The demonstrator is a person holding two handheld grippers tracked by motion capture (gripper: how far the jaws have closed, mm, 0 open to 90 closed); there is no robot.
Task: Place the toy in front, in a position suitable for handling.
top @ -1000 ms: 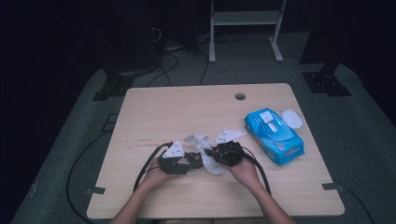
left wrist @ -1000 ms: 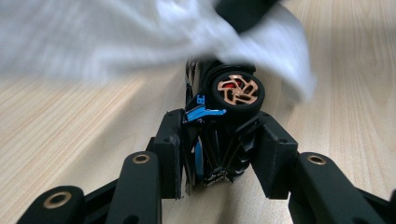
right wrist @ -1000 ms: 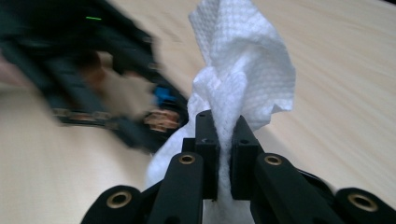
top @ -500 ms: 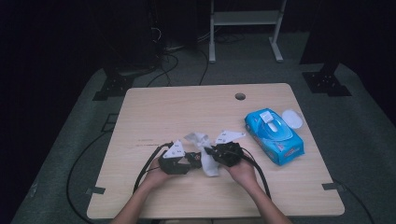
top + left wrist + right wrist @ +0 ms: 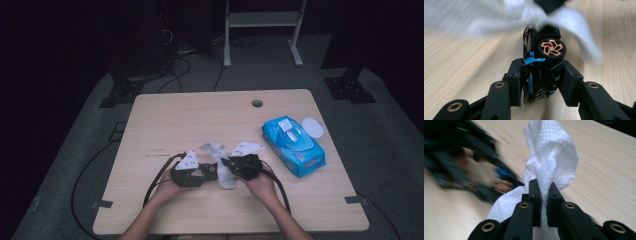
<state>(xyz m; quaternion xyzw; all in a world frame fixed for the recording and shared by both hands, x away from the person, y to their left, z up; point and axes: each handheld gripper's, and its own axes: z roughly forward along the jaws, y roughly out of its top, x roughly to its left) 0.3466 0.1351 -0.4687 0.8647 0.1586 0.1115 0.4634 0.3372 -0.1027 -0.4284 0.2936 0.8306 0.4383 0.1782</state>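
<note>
**Toy car getting a wipe at the desk**

The left gripper (image 5: 541,82) is clamping a small black toy car with blue trim and a copper-spoked wheel (image 5: 544,60); its fingers (image 5: 515,80) are pressing on the car's two sides, nearly closed around it, with the wheel sticking out just beyond the tips. The right gripper (image 5: 544,200) is pinching a crumpled white textured wet wipe (image 5: 554,160), its fingers (image 5: 535,195) squeezed almost together with the cloth bunched between them and spilling out above and below. In the high view the two grippers are sitting tip to tip near the front middle of the pale wooden desk (image 5: 200,120), the wipe touching the car. A blue pack of wet wipes (image 5: 295,145) is lying to the right, well apart. Dark grey carpet and black cables are surrounding the desk in a dim room.
</note>
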